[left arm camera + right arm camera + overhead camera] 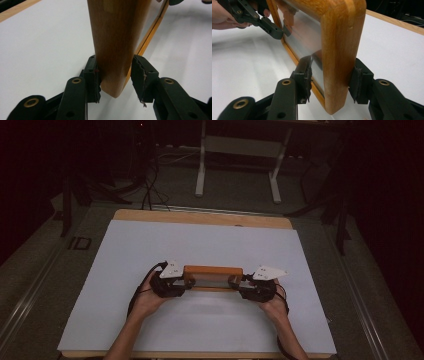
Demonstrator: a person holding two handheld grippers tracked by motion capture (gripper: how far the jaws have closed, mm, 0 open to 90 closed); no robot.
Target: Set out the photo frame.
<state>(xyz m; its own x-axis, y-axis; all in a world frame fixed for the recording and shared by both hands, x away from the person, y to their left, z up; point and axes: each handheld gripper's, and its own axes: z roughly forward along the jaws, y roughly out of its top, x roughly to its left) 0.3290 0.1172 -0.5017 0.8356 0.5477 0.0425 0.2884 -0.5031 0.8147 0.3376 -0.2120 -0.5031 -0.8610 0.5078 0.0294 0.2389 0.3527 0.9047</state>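
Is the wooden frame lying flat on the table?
No, the wooden frame stands upright on its edge between the right tongs.

Dim room, white desk frame

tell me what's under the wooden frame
The white mat lies under the frame, which stands on its long edge with a gripper at each end. The strip of mat right beneath that edge is covered.

This looks like a lab or test room, dim and bare. A wooden table topped with a plain white sheet stands on a grey carpeted floor. Behind it are black cables, dark stands and a white metal-legged bench frame.
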